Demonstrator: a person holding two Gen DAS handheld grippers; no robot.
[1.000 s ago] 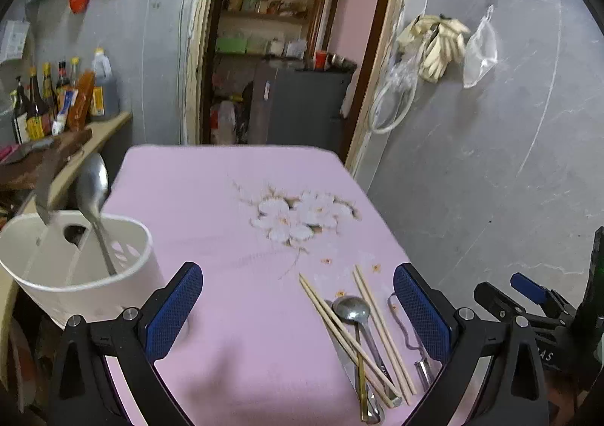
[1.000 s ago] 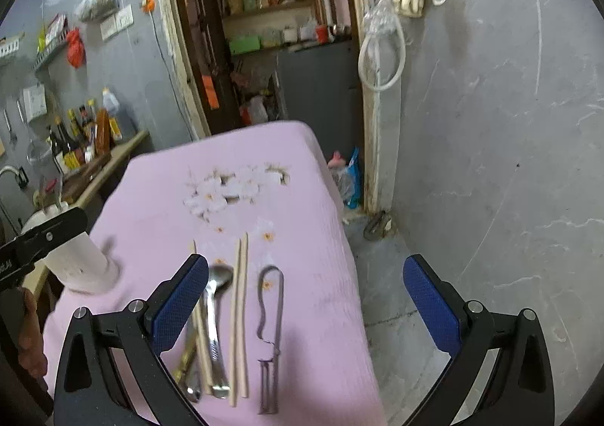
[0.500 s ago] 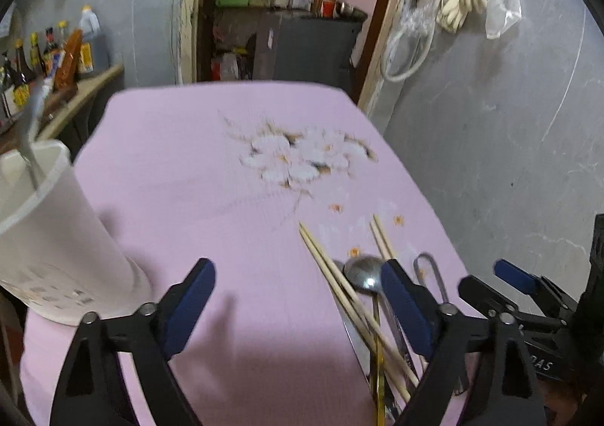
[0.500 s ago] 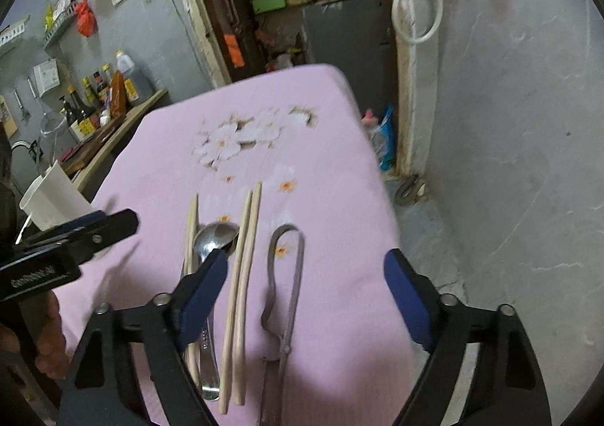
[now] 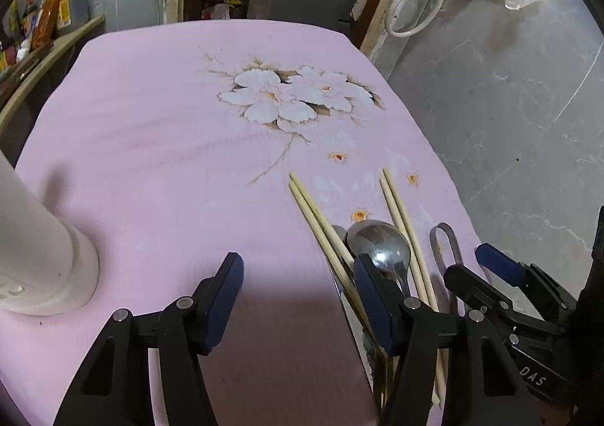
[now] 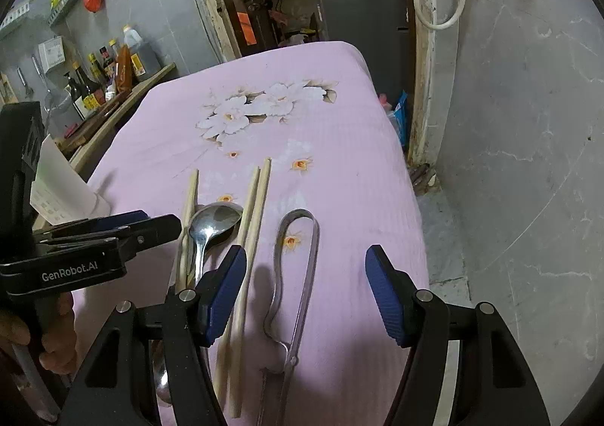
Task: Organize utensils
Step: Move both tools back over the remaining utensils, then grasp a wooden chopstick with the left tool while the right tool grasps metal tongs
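On the pink cloth lie a steel spoon (image 5: pixel 381 243), two pairs of wooden chopsticks (image 5: pixel 313 211) (image 5: pixel 400 211) and metal tongs (image 5: pixel 453 243). My left gripper (image 5: pixel 296 263) hangs low over bare cloth just left of the pile; its jaws are closing with nothing between them. Its right finger covers the spoon's handle. A white utensil holder (image 5: pixel 41 256) stands at the far left. My right gripper (image 6: pixel 305 256) straddles the tongs (image 6: pixel 298 213); its jaws are closing and the pads stay clear of them. Beside it lie the chopsticks (image 6: pixel 253 222) and the spoon (image 6: pixel 211 222).
The table's right edge drops to a grey floor (image 6: pixel 509 162). Sauce bottles (image 6: pixel 109 67) stand on a wooden counter to the left. A doorway with a dark cabinet (image 6: pixel 358 11) lies behind the table. A hand (image 6: pixel 56 331) holds the left gripper (image 6: pixel 162 224).
Both grippers have sunk toward the table and tipped downward, and both pairs of jaws have narrowed. The white holder has slid to the left view's edge.
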